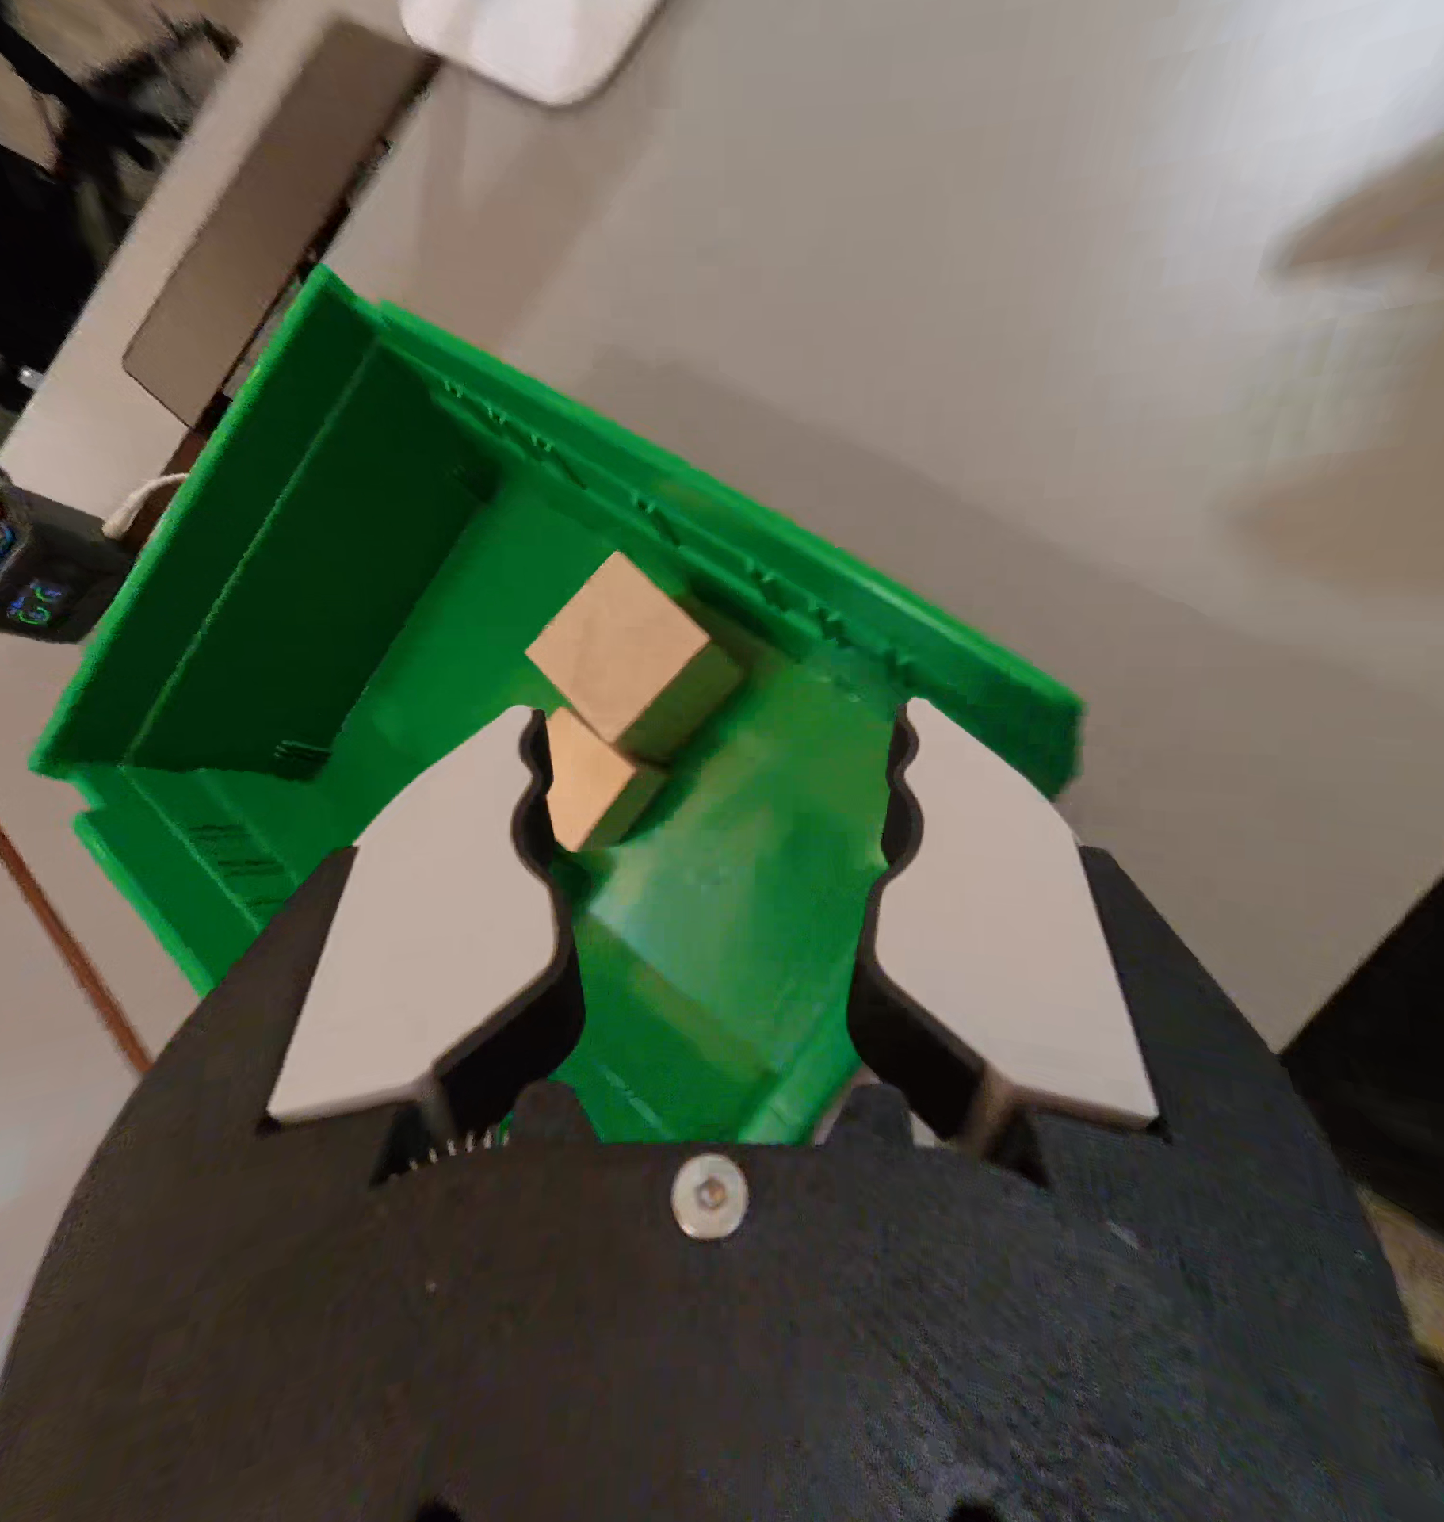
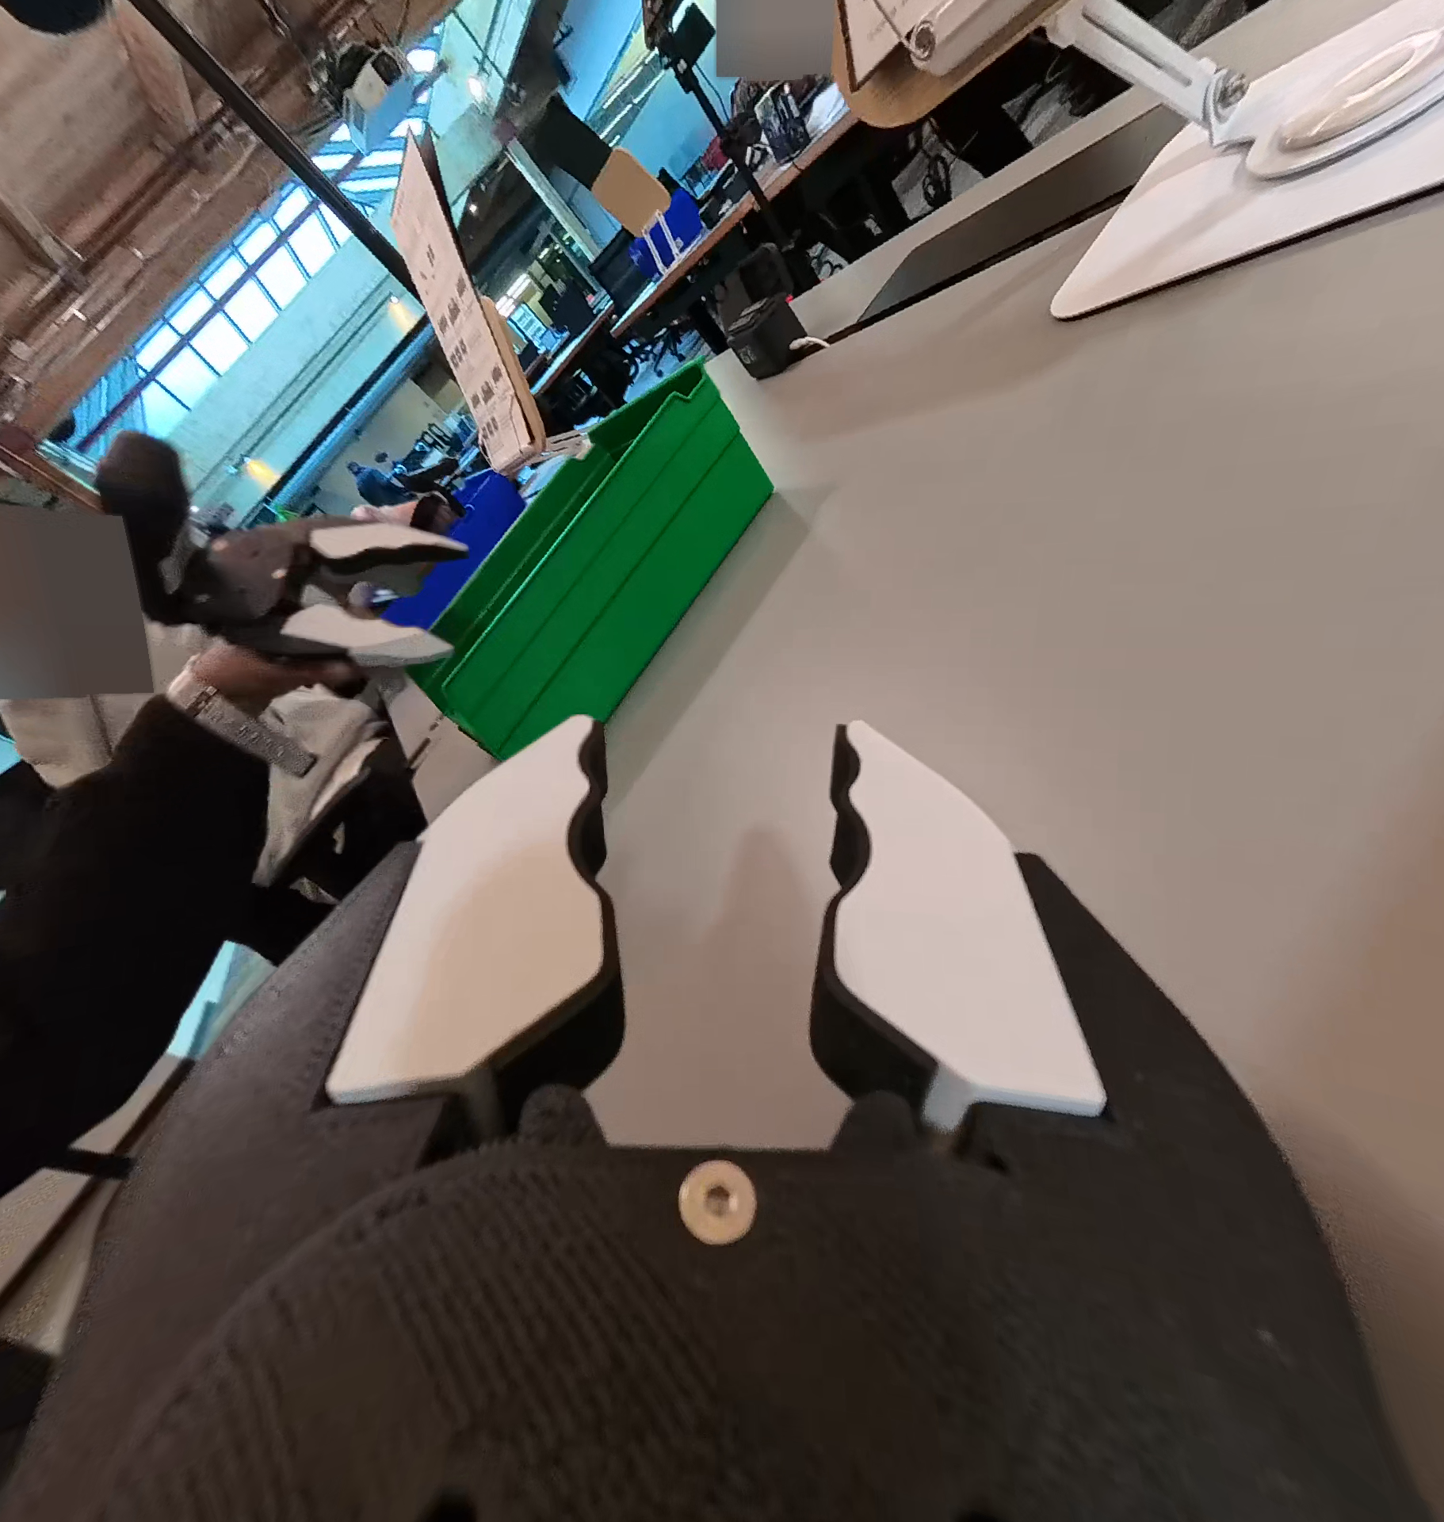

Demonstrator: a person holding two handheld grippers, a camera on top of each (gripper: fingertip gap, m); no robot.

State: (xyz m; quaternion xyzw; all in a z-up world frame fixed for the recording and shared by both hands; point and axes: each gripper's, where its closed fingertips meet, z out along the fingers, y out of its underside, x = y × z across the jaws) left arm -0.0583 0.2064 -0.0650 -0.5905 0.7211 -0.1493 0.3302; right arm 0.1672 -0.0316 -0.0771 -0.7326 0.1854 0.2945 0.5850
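A green plastic bin (image 1: 307,576) sits on a grey table. Two pale wooden blocks lie inside it, an upper one (image 1: 632,651) resting against a lower one (image 1: 599,791). My left gripper (image 1: 719,725) hovers open and empty above the bin, its left fingertip close to the lower block. In the right wrist view the same bin (image 2: 612,576) stands ahead to the left, with the left gripper (image 2: 447,597) open above its near end. My right gripper (image 2: 719,733) is open and empty, low over bare table short of the bin.
A white monitor-stand base (image 2: 1279,214) sits on the table at far right. A small black device (image 2: 764,338) with a white cable sits beyond the bin. A blue bin (image 2: 447,568) lies behind the green one. A person's dark sleeve (image 2: 109,889) is at left.
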